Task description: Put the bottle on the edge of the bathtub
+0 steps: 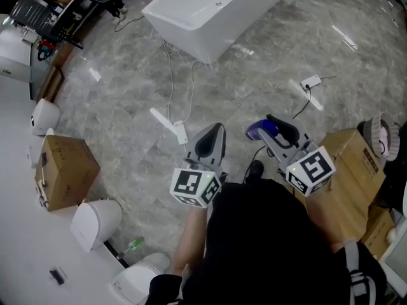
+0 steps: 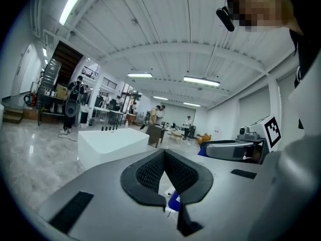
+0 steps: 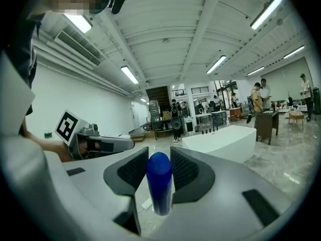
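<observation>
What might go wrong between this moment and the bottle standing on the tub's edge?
1. White cables and a power strip lie on the floor between the person and the bathtub; a trip is possible.
2. The right tongs grip the blue bottle by its smooth, rounded body, so it may slip.
3. The tub's rim looks narrow; the bottle could topple off.

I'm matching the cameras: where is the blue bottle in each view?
Head view: bottle right of centre, in the right gripper.
Left gripper view: bottle a blue sliver, right of centre.
Right gripper view: bottle at centre, between the jaws.
Shared landmark: bathtub.
</observation>
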`<state>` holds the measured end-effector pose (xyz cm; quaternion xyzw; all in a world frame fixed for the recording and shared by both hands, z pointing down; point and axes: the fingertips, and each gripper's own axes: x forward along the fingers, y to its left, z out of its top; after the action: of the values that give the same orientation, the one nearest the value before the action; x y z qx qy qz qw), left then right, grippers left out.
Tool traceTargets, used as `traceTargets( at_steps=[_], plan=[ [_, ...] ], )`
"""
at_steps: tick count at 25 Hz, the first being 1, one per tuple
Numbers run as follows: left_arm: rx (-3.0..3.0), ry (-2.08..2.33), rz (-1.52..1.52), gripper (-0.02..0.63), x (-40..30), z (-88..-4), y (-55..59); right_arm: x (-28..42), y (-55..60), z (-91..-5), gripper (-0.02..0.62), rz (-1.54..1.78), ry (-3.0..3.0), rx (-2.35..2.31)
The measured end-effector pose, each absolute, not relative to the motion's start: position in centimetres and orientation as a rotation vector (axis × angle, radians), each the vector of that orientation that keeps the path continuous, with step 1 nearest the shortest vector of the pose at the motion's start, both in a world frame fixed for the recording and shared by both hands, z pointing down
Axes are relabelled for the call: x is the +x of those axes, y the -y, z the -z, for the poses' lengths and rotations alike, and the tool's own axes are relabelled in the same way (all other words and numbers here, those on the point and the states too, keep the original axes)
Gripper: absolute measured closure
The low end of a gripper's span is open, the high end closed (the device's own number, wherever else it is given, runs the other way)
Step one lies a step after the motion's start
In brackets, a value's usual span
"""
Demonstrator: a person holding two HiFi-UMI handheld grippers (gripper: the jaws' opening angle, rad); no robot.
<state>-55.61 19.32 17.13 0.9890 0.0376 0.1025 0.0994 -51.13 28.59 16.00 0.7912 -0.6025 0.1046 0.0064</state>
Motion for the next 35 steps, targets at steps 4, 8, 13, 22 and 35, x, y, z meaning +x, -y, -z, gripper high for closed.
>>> traceTargets(
  at_steps=[4, 8, 13, 22, 35],
  plan=[
    [2.924, -0.127, -0.314, 0.595, -55.0, -17.4, -20.1, -51.0, -29.3, -16.4, 0.457, -0.327, 1.866, 2.476],
    [2.923, -0.136, -0.338, 0.595, -54.5, -17.8, -21.0, -50.2, -30.0, -16.8, 0.457, -0.367, 1.895, 2.497],
    [2.912, -0.144, -0.386, 0.595, -53.9, -18.9, -21.7, -49.0, -30.4, -17.9, 0.457, -0.412, 1.896, 2.502],
    [2.839, -0.251, -0.438, 0.595, -47.6, -21.4, -19.2, -43.7, -29.8, -19.9, 0.457, -0.518, 1.756, 2.598],
    [2.788, -0.593, -0.387, 0.595, -27.7, -20.5, -18.1, -26.8, -30.2, -16.8, 0.457, -0.429, 1.401, 2.789]
  ],
)
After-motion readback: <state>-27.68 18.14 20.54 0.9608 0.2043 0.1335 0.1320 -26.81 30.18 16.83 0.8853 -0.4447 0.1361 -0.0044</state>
